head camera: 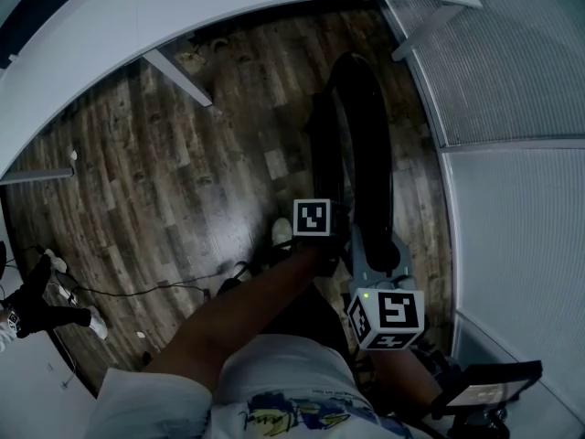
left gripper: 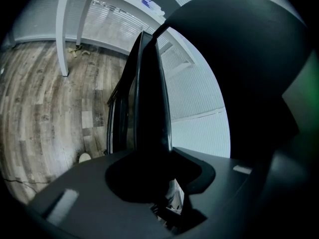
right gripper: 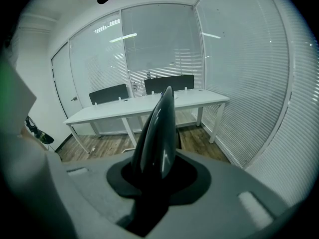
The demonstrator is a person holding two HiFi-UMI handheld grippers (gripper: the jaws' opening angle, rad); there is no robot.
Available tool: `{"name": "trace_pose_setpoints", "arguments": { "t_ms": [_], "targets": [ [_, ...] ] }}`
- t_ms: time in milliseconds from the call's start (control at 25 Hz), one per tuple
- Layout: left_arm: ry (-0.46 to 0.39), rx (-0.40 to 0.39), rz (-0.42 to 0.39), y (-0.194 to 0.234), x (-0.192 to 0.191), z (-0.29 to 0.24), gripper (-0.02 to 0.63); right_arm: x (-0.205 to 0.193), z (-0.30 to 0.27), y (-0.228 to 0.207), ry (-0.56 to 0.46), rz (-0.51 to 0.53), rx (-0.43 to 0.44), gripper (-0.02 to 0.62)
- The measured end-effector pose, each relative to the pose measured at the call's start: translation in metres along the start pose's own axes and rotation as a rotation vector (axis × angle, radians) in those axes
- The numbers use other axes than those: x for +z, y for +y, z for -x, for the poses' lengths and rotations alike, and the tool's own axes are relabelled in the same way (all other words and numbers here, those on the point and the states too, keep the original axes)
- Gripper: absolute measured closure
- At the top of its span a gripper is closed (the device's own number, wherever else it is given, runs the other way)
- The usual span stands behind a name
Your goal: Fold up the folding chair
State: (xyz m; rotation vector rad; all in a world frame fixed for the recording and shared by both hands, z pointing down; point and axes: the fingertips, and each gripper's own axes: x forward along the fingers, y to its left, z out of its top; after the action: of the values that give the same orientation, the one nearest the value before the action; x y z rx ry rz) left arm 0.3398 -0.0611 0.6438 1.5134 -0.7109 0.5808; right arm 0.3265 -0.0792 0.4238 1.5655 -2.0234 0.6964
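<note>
**Item:** folding chair (head camera: 361, 144), black.

**Condition:** seat and back lie close together. From above the chair reads as a thin upright slab seen edge-on, and it is judged folded or very nearly so. Whether the legs have closed fully cannot be seen.

**Location:** standing on the wooden floor (head camera: 183, 172), just beside the wall of blinds (head camera: 521, 80) and well apart from the white table (head camera: 183, 26).

**Left tongs** (left gripper: 149, 180): partly closed, with the pads pressed on a thin dark panel edge of the chair. The panel rises straight out from between the jaws. In the head view this grip sits on the side of the slab away from the blinds.

**Right tongs** (right gripper: 152, 180): partly closed, clamped on a glossy rounded rim of the same chair. In the head view this grip is nearer the person than the left one.

**Purpose of hold (judged):** two grips on the upper edge steady a narrow slab that would otherwise tip. They also press the two halves flat against each other.

**Remaining work (judged):** little, perhaps a last squeeze before the chair is leaned or laid somewhere.
</note>
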Motion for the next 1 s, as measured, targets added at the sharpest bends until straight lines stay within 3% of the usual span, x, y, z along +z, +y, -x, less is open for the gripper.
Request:
{"name": "trace_pose_setpoints", "arguments": {
  "t_ms": [320,520,760,1000],
  "targets": [
    [-0.052,-0.032,0.103,-0.001,0.001,0.008,0.481,0.01,-0.002,0.015,0.015,0.1,0.055,0.518],
    [-0.095,-0.012,0.154,0.009,0.01,0.024,0.479,0.02,-0.005,0.029,0.013,0.139,0.107,0.522],
    [-0.146,0.018,0.209,0.038,0.018,0.06,0.479,0.031,-0.012,0.069,0.008,0.175,0.178,0.525],
    [-0.267,0.02,0.316,0.068,0.032,0.097,0.479,0.045,-0.02,0.12,0.011,0.278,0.297,0.523]
  ]
}}
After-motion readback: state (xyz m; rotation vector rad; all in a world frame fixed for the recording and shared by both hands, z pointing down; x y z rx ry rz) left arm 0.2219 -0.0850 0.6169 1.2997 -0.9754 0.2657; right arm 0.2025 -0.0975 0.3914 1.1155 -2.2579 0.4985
